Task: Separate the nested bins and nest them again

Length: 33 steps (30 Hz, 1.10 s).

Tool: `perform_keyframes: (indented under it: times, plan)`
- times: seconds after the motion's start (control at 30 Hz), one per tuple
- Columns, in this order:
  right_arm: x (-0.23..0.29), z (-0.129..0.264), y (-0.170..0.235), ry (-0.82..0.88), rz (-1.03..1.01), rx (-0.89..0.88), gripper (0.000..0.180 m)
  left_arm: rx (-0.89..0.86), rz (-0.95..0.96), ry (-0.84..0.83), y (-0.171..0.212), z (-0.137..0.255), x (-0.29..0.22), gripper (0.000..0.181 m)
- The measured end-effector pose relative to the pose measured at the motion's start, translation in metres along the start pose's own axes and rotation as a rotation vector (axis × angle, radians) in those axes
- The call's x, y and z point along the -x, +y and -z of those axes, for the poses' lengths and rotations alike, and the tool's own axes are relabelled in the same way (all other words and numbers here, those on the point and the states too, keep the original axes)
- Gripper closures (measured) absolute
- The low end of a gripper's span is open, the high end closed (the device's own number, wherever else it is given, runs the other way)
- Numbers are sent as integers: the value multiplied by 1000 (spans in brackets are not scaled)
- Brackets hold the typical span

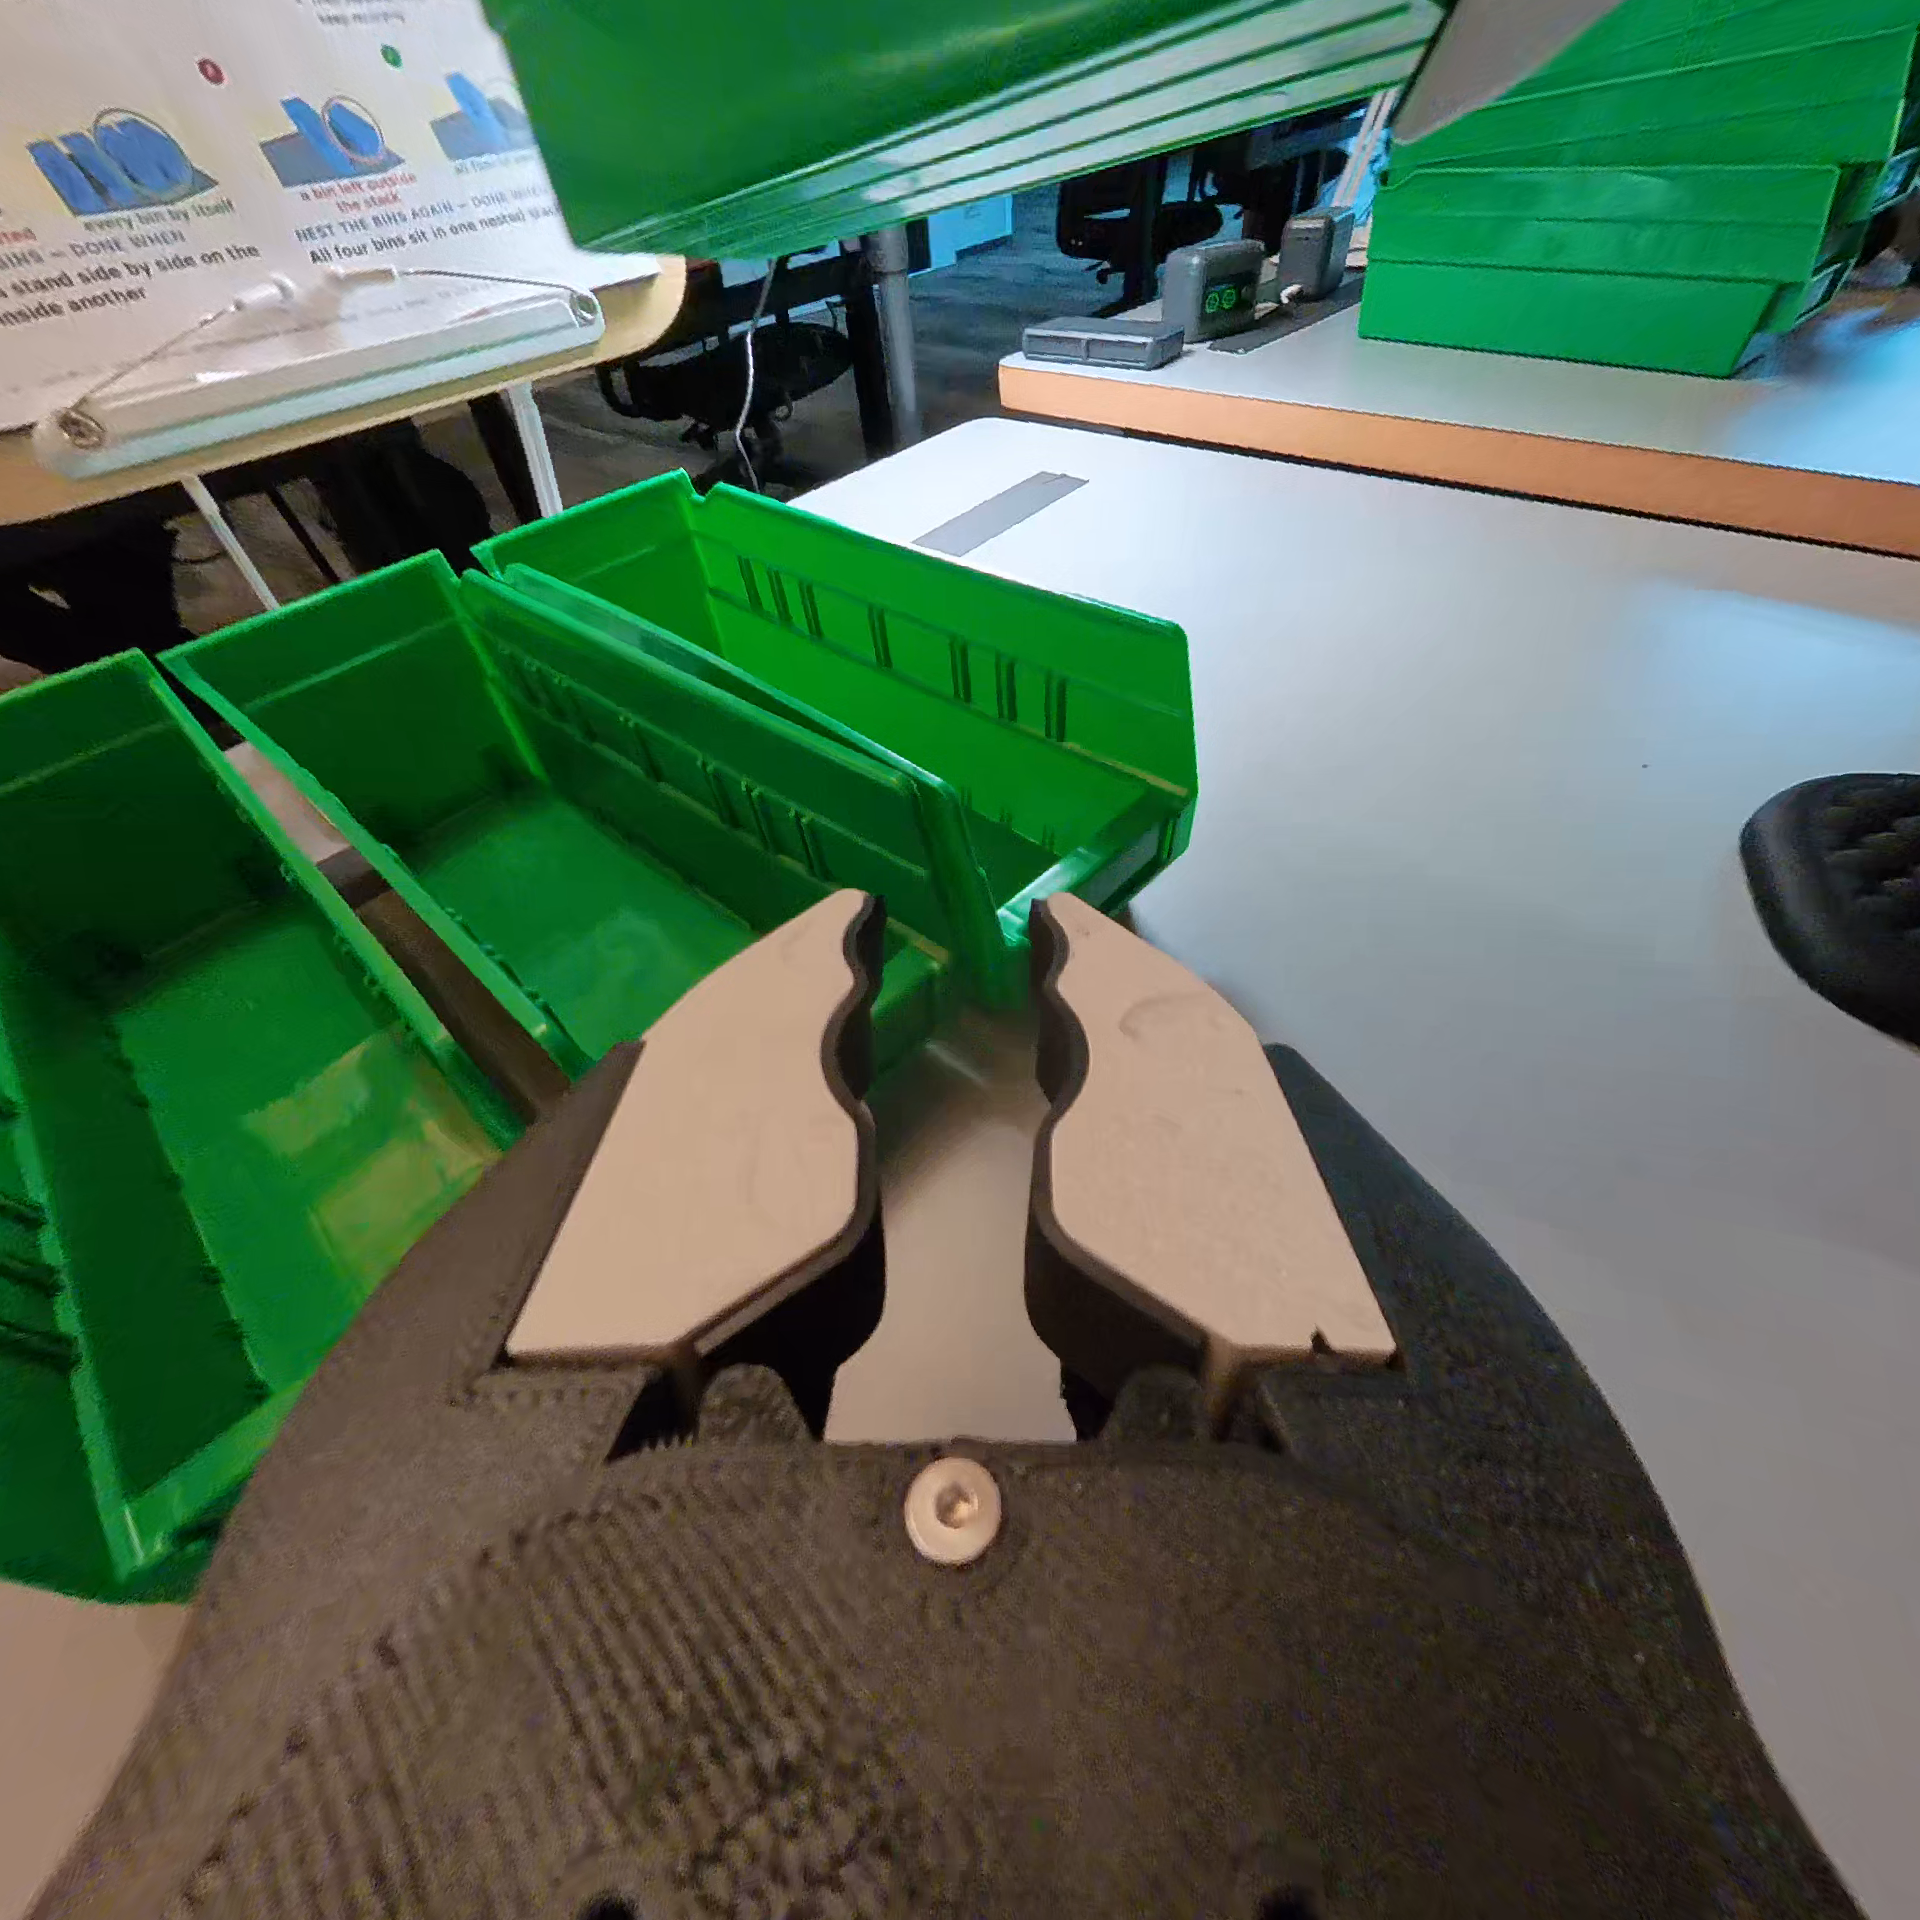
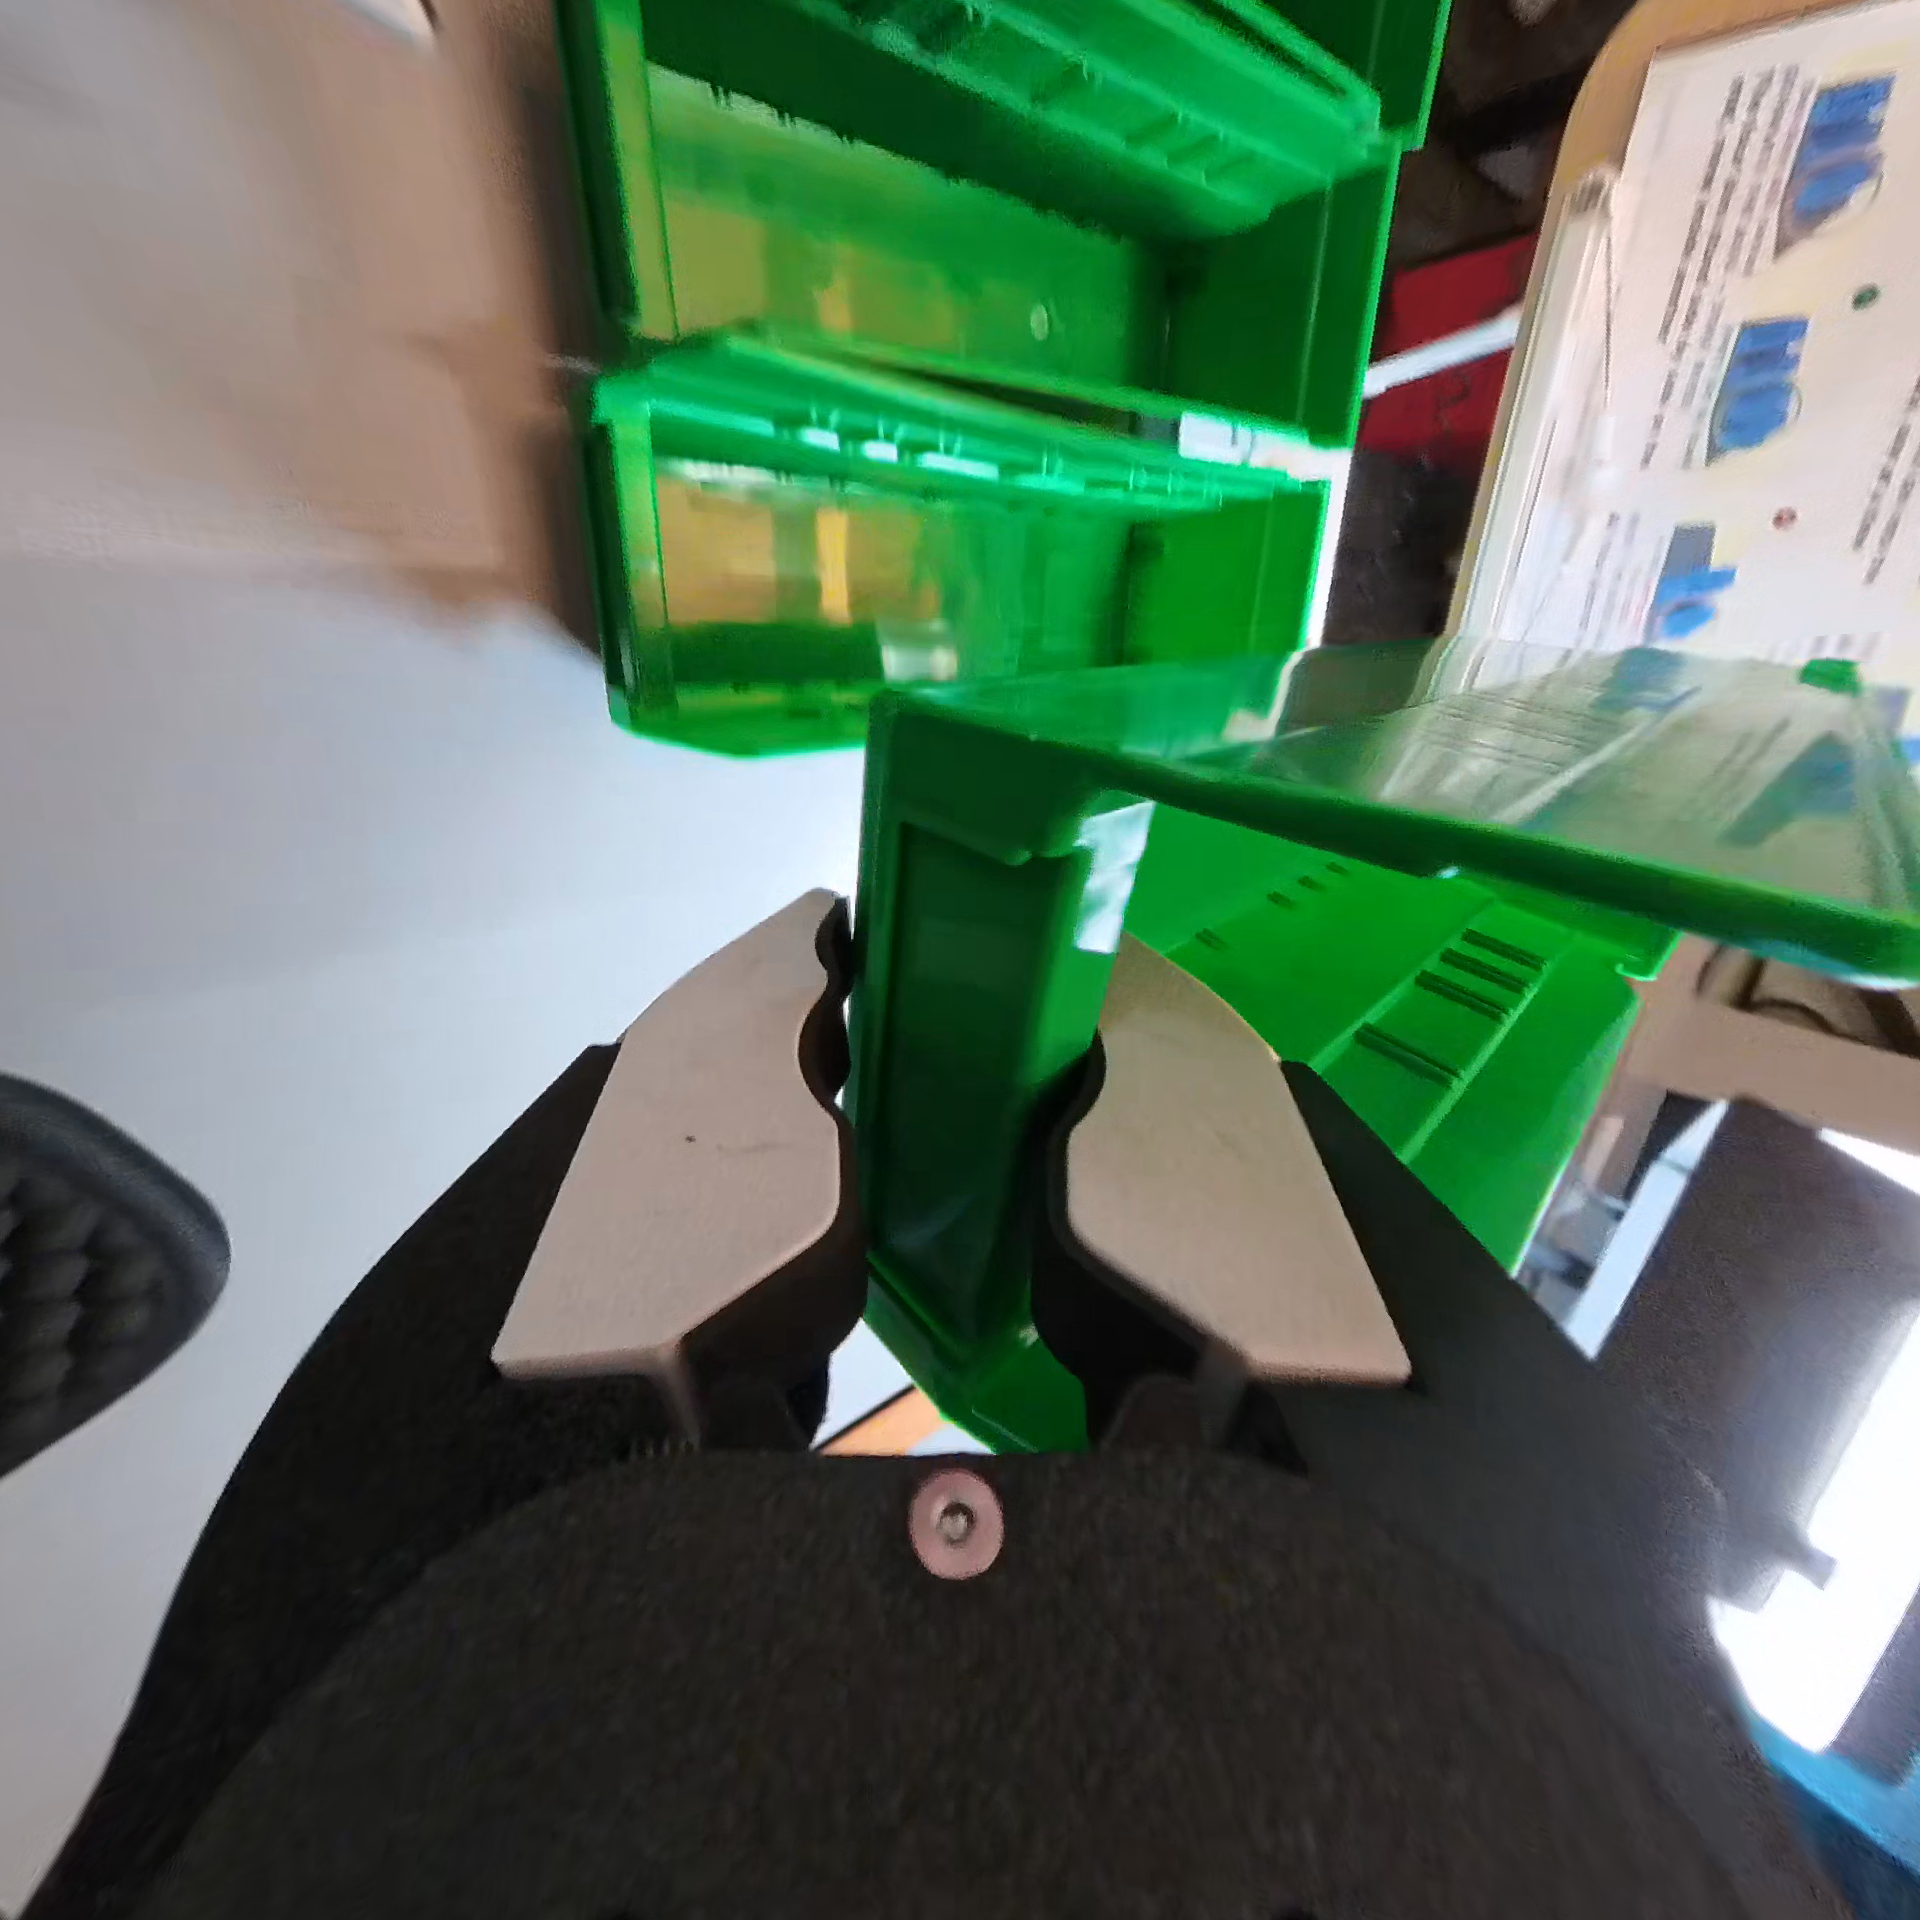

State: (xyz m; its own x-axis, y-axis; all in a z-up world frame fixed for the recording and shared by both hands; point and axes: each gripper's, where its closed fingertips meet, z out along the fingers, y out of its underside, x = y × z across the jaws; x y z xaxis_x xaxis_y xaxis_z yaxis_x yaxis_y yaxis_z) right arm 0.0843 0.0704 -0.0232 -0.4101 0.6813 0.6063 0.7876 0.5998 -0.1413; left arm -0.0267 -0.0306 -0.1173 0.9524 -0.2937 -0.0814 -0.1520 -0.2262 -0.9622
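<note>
Flanking green bins [image 1: 582, 831], instruction sheet [image 1: 187, 187]

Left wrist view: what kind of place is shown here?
Probably an office or lab workspace: white desks, black office chairs behind, an instruction sheet on a stand, and green bins laid out for a handling exercise.

Two matching hand-held claws

Each claw, left [image 1: 956, 925] and right [image 2: 961, 935], is built of black, ridged printed plastic, fitted with grey wavy-edged fingers [image 1: 727, 1132] and one silver screw [image 1: 953, 1509].
</note>
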Motion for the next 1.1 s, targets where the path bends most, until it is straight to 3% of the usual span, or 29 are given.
perform_keyframes:
  times: [0.13,0.33,0.47,0.7,0.87,0.93,1.1]
  plan:
    - [24,-22,50,21,-11,98,144,4,-4,23,5,12,-3,153]
    - [69,-110,124,90,2,193,143,21,-6,-26,19,24,17,148]
    - [88,-147,144,83,-8,182,143,25,-27,-81,26,32,36,148]
    - [73,-165,170,128,-35,282,138,15,42,-146,40,38,70,150]
    - [81,-130,138,61,-152,196,121,-11,37,-165,35,47,78,150]
    - [77,-106,117,96,-189,116,125,-21,46,-162,32,48,80,151]
    - [102,-75,4,27,-142,-208,133,-22,36,-159,30,46,81,154]
